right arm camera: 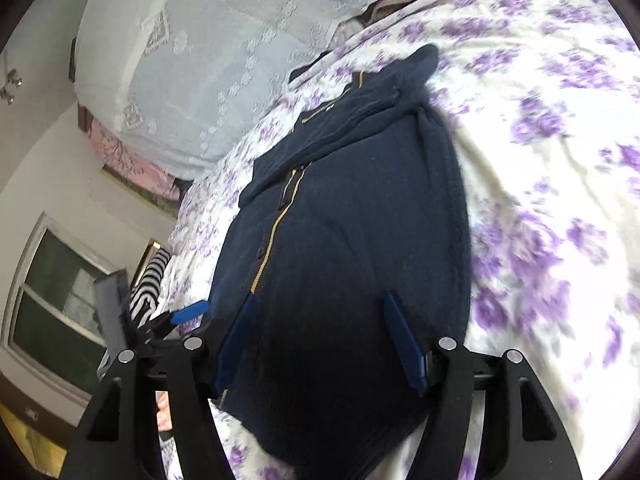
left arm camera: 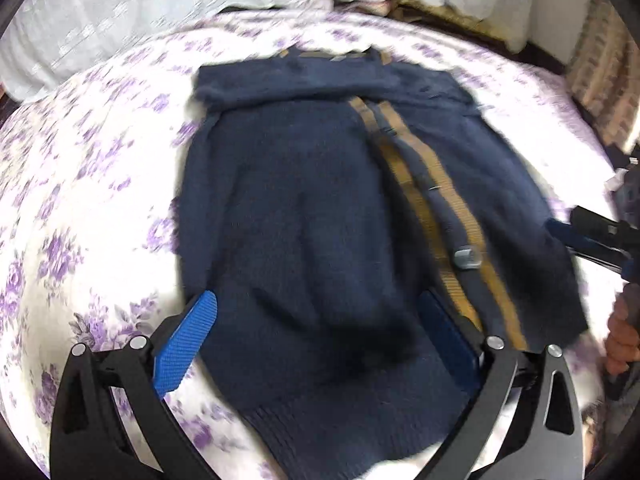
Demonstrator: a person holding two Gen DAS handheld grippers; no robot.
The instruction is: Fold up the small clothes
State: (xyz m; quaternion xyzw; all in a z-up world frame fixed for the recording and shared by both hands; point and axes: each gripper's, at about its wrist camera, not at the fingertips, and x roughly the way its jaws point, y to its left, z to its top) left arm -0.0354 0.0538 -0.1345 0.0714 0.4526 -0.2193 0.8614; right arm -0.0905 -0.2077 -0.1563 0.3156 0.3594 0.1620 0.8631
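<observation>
A navy knit cardigan (left arm camera: 300, 200) (right arm camera: 360, 220) lies flat on the bed, front up, with a tan-edged zipper (left arm camera: 436, 216) running down it. Its sleeves (left arm camera: 280, 84) are folded across the chest at the far end. My left gripper (left arm camera: 318, 300) hovers open over the near hem, with its fingers apart above the fabric and not pinching it. My right gripper (right arm camera: 320, 299) is open over the same end from the other side. Its jaws are opening and only the flat knit lies below them. A blue finger (left arm camera: 564, 230) of the right gripper shows at the cardigan's right edge.
The bed has a white sheet with purple flowers (left arm camera: 80, 160) (right arm camera: 540, 160). A white lace cover (left arm camera: 120, 12) (right arm camera: 200, 60) is heaped at the far end. A striped cloth (right arm camera: 150, 284) and a window (right arm camera: 52, 300) are to the left. A person's hand (left arm camera: 622, 336) holds the right gripper.
</observation>
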